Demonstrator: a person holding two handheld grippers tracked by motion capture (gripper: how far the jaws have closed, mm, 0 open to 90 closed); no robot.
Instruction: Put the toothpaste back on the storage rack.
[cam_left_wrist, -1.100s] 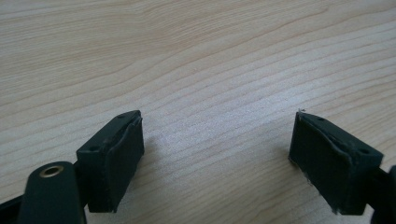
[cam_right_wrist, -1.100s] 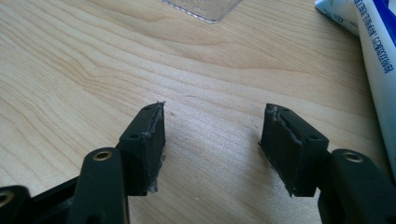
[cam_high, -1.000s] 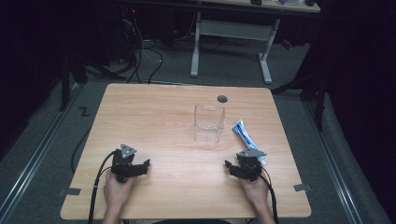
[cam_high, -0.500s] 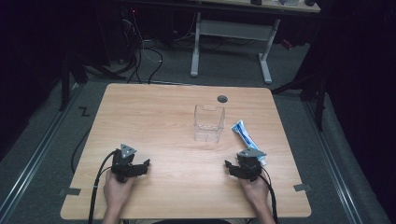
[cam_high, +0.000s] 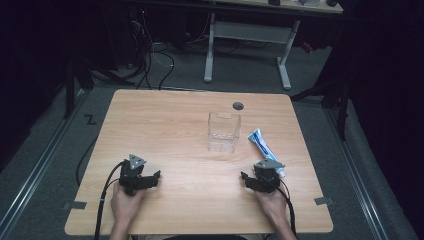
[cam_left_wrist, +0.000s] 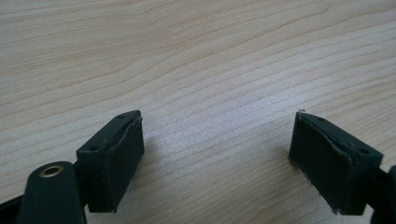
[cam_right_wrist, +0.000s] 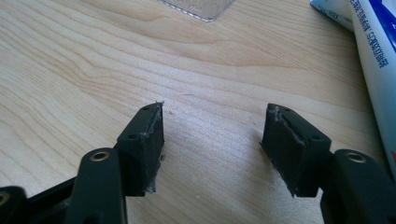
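Toothpaste tube (cam_high: 264, 149) lies flat on the surface (cam_high: 165, 120), just right of the clear plastic box (cam_high: 223, 132) and slanting toward your right tool (cam_high: 251, 180), whose plate sits against the tube's near end. Your right tool rests low with its jaws spread wide and empty; seen from it, the tube (cam_right_wrist: 378, 70) runs just outside the right jaw, not between the two. Close now and you will likely pinch air, or nudge the tube so it slides off line. Swing hard and you may knock the light box, which stands just ahead. Your left tool (cam_high: 155, 178) sits well left of the box, jaws wide, empty. The wood surface is pale and otherwise bare save a round cable hole (cam_high: 238, 106) behind the box. Beyond it the room is dark, with a white-legged desk (cam_high: 247, 31) and loose cables (cam_high: 150, 55) on the floor.
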